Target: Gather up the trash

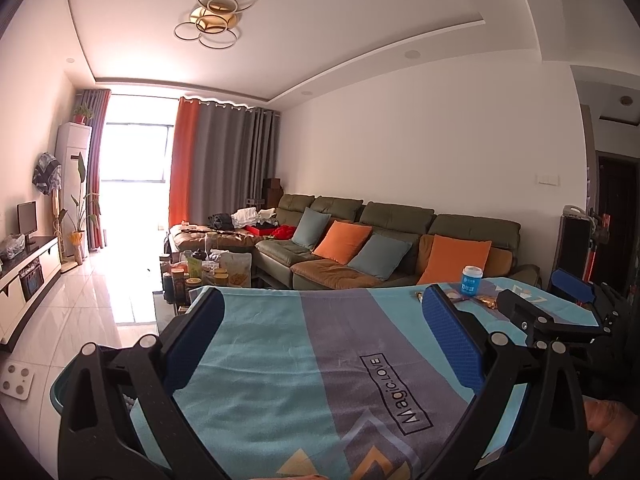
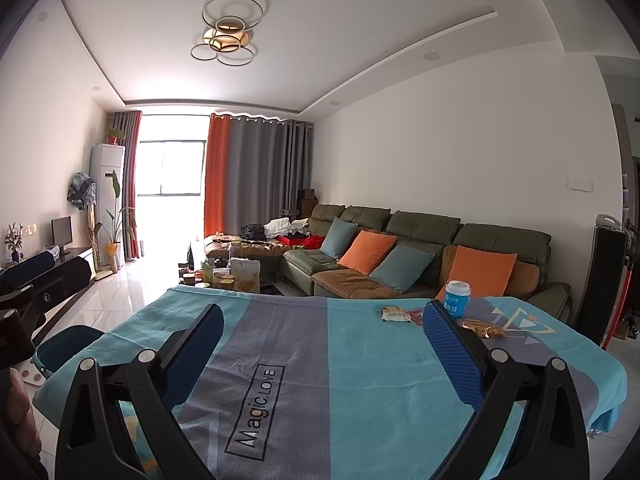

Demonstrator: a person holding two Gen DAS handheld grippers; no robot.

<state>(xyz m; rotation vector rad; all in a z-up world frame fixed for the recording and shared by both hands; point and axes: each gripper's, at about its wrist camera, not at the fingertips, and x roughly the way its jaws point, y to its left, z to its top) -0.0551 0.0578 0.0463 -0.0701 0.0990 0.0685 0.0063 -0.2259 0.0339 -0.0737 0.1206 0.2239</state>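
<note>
While both tongs hang above the cloth-covered bench (image 2: 360,380), nothing sits between either pair of fingers. Left tongs (image 1: 320,340): spread wide, blue pads facing each other, empty, over the near half of the bench. Right tongs (image 2: 324,352): likewise wide and empty, also over the near half.

Bench cover: a turquoise and grey striped cloth (image 1: 280,360) printed "Magic.LOVE", lying flat with light creases.

Trash, all at the far right part of the bench:
- blue paper cup (image 2: 457,298) with white lid, upright, close to the far edge.
- pale snack wrapper (image 2: 396,314), flat, left of the cup.
- small red wrapper (image 2: 416,315), just beside the pale one, partly hidden behind the right finger in the right wrist view.
- crumpled gold wrapper (image 2: 482,328), on the near right side of the cup.
In the left wrist view the cup (image 1: 471,280) and gold wrapper (image 1: 486,302) show beyond the right finger; the other scraps are mostly hidden there.

A teal bin (image 2: 64,346) stands on the floor off the bench's left side; its rim shows, contents unclear.

Right tongs appear at the right edge of the left wrist view (image 1: 560,304). A hand (image 1: 608,436) grips at the lower right corner there.

Background: green sofa (image 2: 420,240) with orange and blue cushions, cluttered low table (image 2: 224,272), tiled floor.
</note>
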